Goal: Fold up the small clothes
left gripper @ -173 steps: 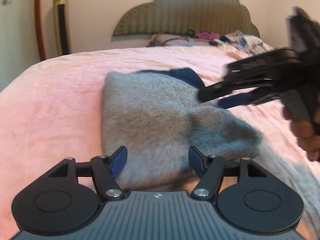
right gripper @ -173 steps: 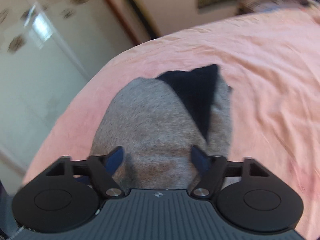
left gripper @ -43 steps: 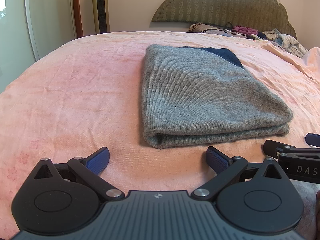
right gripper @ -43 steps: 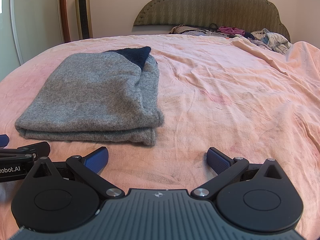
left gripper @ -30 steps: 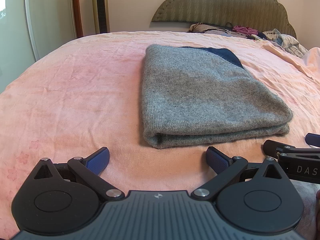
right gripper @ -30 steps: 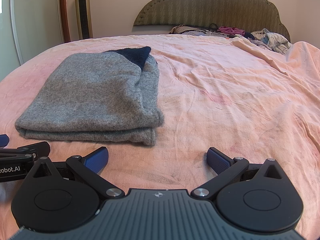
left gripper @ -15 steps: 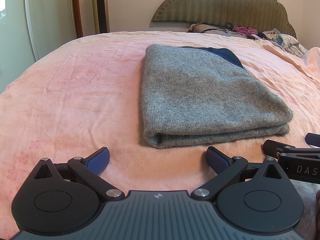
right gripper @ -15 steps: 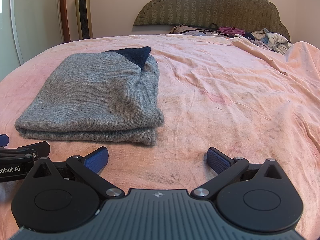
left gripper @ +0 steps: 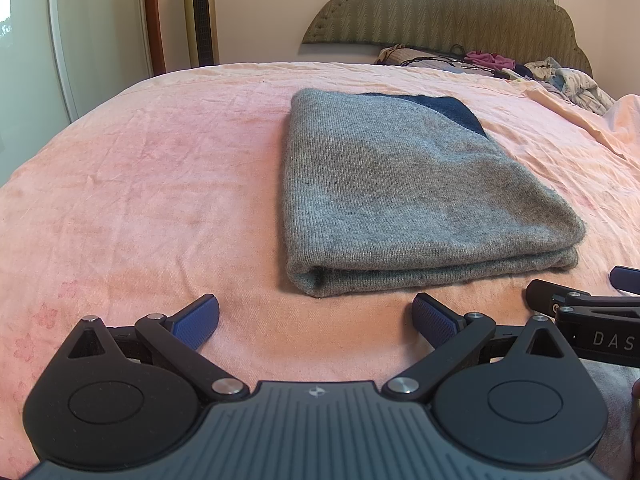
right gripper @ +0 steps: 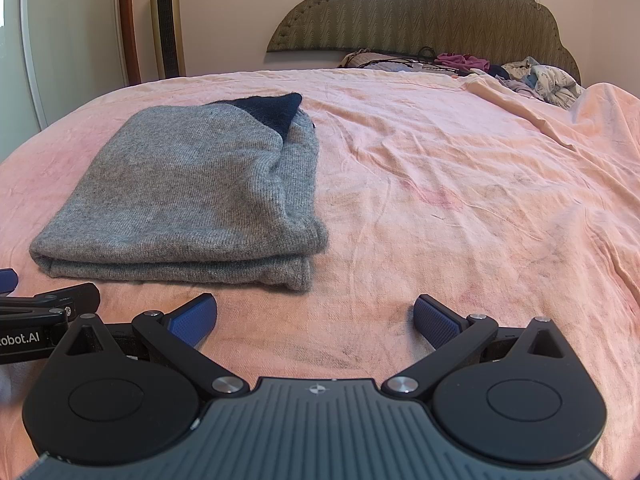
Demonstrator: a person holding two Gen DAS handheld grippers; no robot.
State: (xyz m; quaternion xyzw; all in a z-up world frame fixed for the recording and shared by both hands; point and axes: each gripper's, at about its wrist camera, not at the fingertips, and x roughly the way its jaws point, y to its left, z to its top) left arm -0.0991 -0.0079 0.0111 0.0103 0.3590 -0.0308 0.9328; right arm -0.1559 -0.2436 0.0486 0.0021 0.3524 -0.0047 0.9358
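A grey knit garment [left gripper: 404, 192] with a dark blue patch at its far end lies folded flat on the pink bedsheet [left gripper: 140, 184]. It also shows in the right wrist view [right gripper: 188, 196], left of centre. My left gripper [left gripper: 316, 318] is open and empty, low over the sheet just short of the garment's near edge. My right gripper [right gripper: 316, 318] is open and empty, near the garment's front right corner. Each gripper's fingers show at the edge of the other's view.
A pile of loose clothes [right gripper: 520, 70] lies at the head of the bed below the padded headboard [right gripper: 420, 12]. A tower fan [right gripper: 166, 20] and a door stand at the back left. A ridge of rumpled sheet [right gripper: 580, 120] runs along the right.
Since 5.8 s ago both grippers have let go of the garment and pulled back from it. Over the last 1.4 s nothing has visibly changed.
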